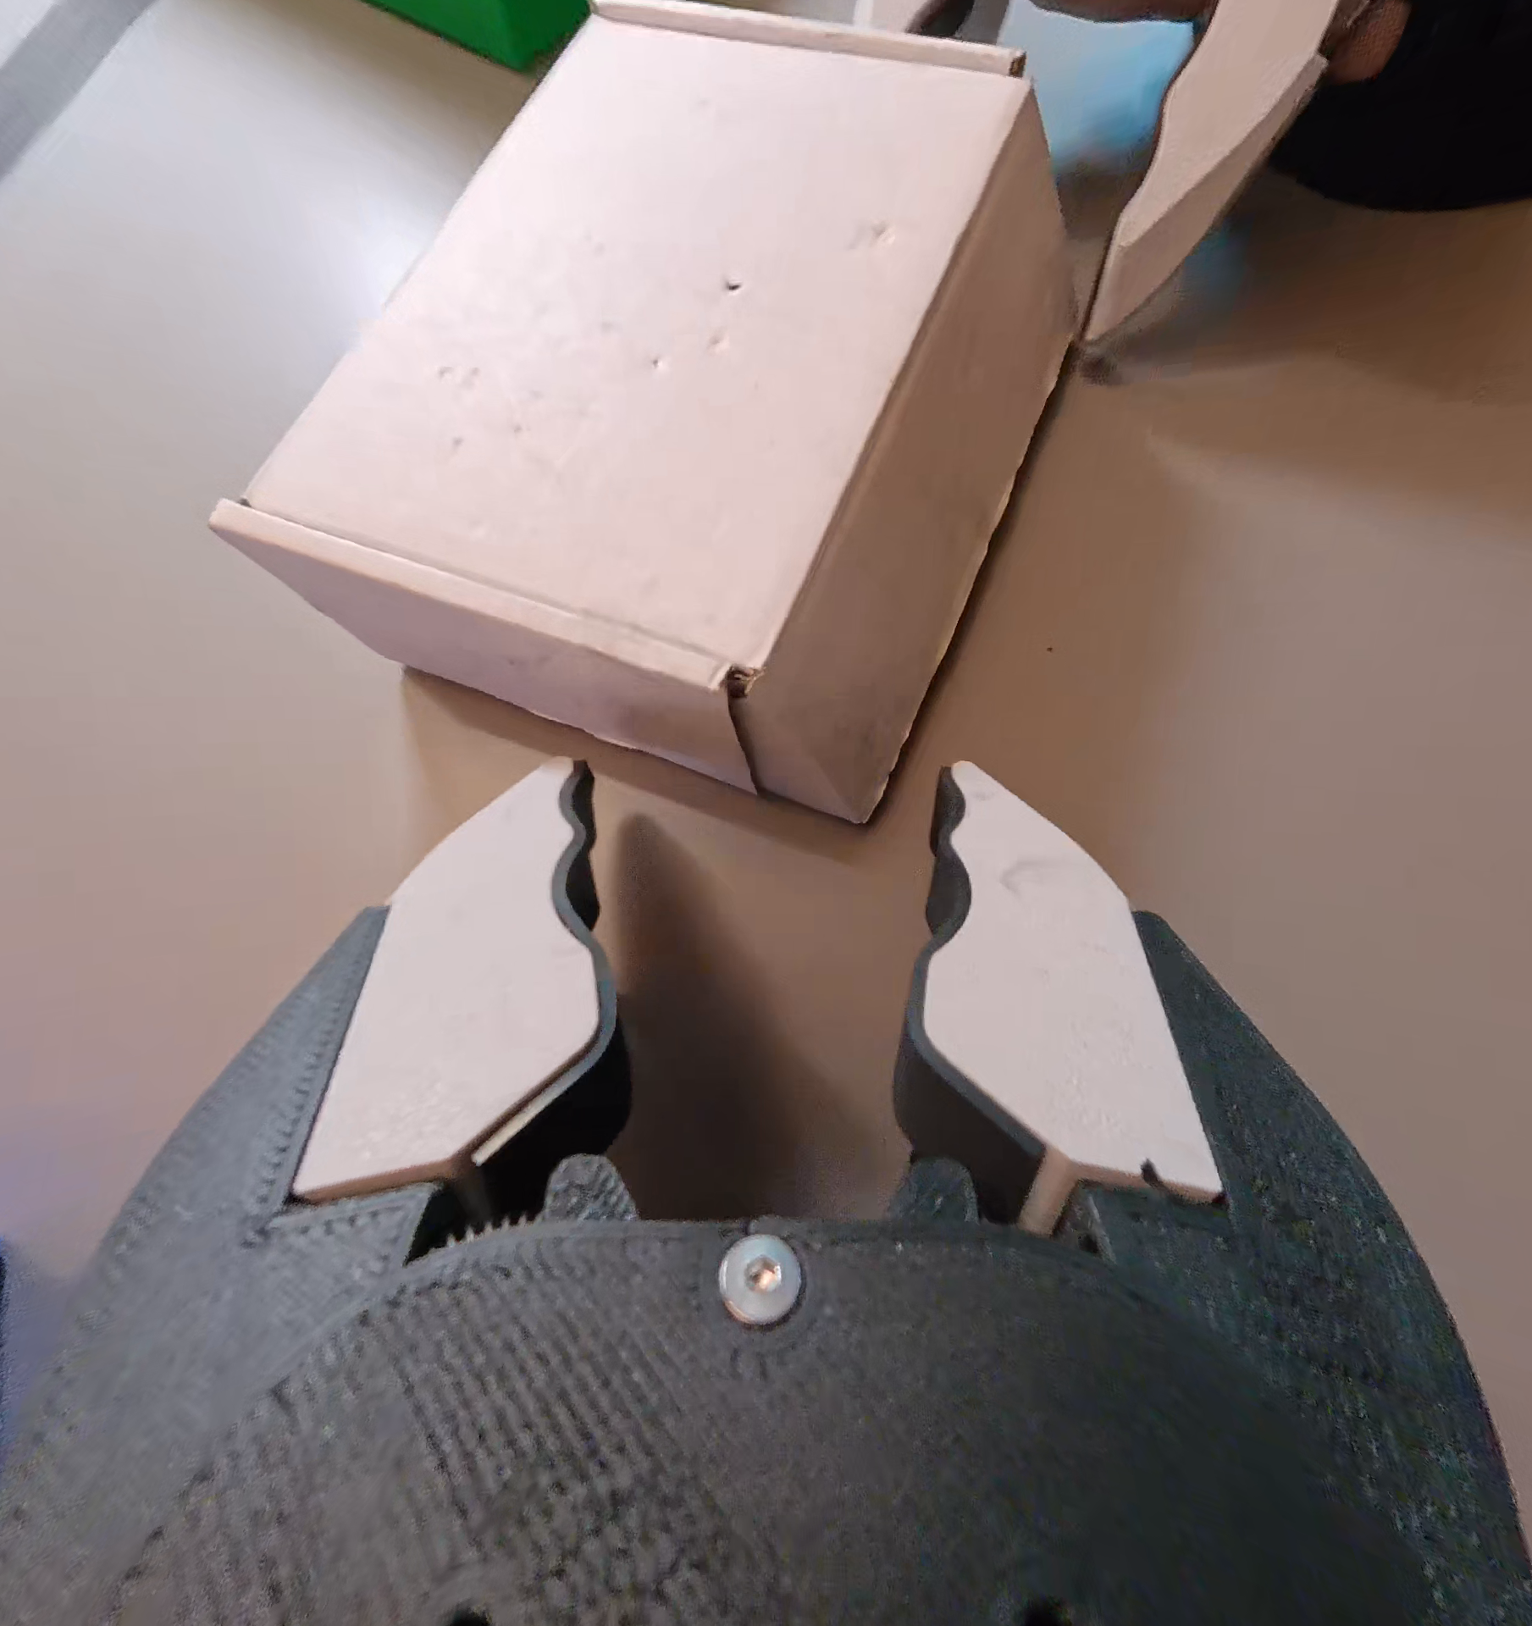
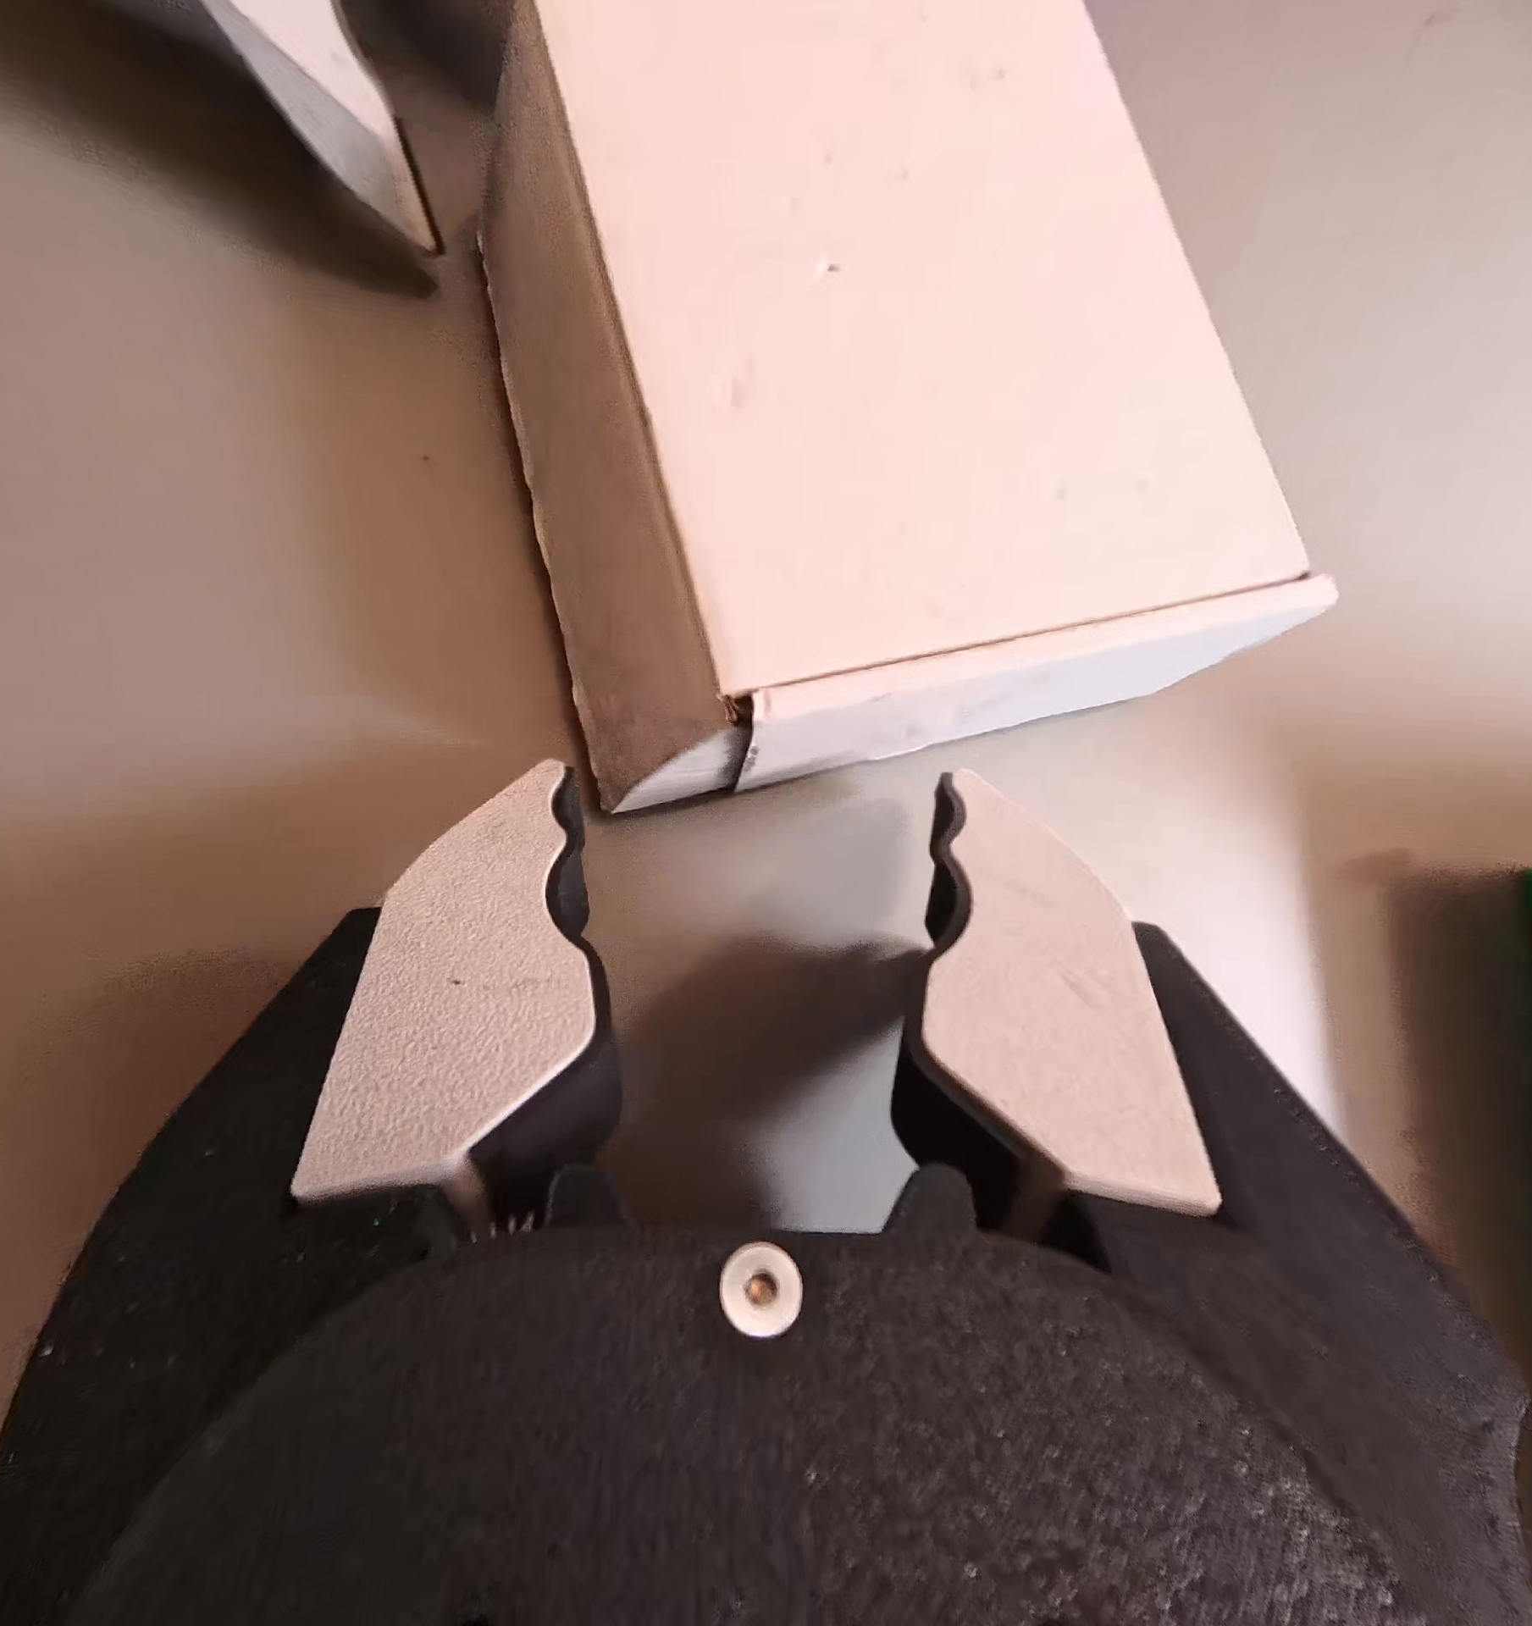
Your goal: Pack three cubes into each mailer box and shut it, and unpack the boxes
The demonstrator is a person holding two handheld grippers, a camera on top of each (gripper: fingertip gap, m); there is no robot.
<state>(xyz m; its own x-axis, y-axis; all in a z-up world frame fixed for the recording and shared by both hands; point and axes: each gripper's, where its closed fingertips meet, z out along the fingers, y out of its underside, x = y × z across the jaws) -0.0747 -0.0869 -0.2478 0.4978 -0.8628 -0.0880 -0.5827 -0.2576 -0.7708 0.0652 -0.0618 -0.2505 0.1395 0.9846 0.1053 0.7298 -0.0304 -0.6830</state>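
On the tan table, closed mailer box sits between left gripper and right gripper, corners just beyond both wide-open, empty tips.

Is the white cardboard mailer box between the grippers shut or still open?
Shut. The white cardboard mailer box has its lid lying flat on top, front flap down over the front wall. What is inside cannot be seen.

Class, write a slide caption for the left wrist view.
Open left gripper faces a shut white mailer box on the tan table.
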